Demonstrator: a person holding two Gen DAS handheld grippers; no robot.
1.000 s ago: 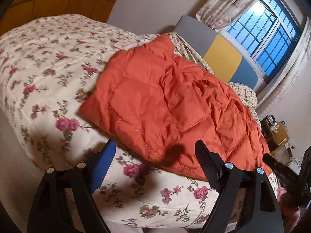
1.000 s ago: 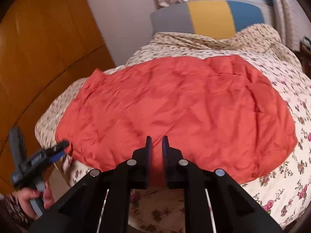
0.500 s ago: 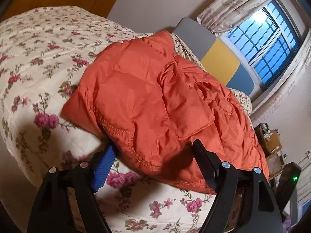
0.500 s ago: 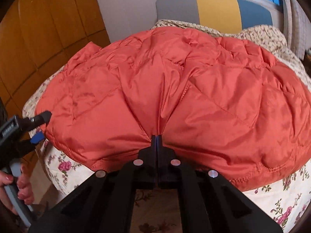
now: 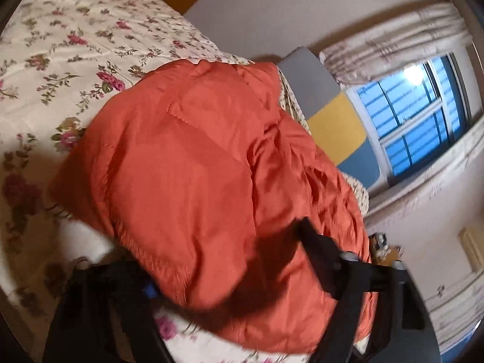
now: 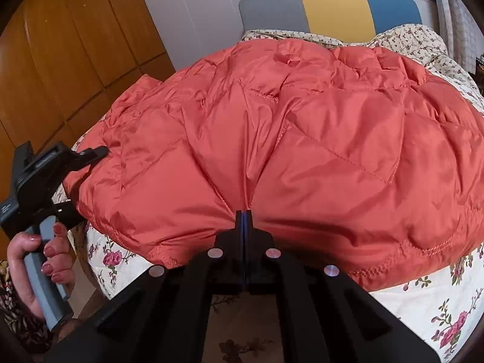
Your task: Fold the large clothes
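An orange quilted down jacket (image 6: 302, 151) lies spread on the floral bedspread (image 6: 423, 302). My right gripper (image 6: 243, 214) is shut on the jacket's near hem, and the fabric bunches into a fold at the fingertips. In the left wrist view the jacket (image 5: 196, 181) fills the middle. My left gripper (image 5: 230, 260) is open, its jaws wide apart around the jacket's near corner; one finger is under the fabric, the other over it. In the right wrist view the left gripper (image 6: 87, 178) straddles the jacket's left edge, held by a hand.
A headboard (image 6: 332, 6) with grey, yellow and blue panels stands at the far end of the bed. Wooden wardrobe doors (image 6: 60, 60) are to the left. A window (image 5: 417, 115) with curtains is at the right.
My right gripper has closed on the jacket's hem and stayed shut. My left gripper has moved forward until its open jaws straddle the jacket's corner.
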